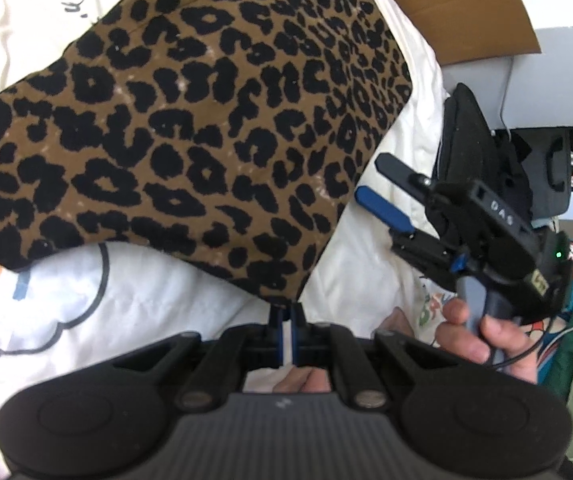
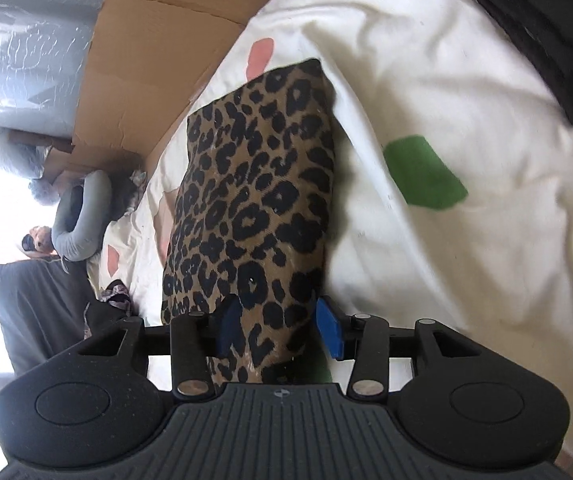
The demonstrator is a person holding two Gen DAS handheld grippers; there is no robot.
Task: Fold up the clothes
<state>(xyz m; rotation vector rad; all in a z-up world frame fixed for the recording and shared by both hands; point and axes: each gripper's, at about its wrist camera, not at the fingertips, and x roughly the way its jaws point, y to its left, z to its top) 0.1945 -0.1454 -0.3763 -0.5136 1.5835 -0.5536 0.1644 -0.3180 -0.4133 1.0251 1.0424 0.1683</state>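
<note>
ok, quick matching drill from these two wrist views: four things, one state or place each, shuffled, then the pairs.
Things
1. left gripper
2. right gripper
3. leopard-print garment
4. cardboard box

States or places
A. lifted above the white bedding, held by one corner
B. jaws apart, nothing clamped
C. beside the bed, past the bedding's edge
D. shut on a corner of fabric

Pairs: 1-D, 2-B, 3-A, 4-C
</note>
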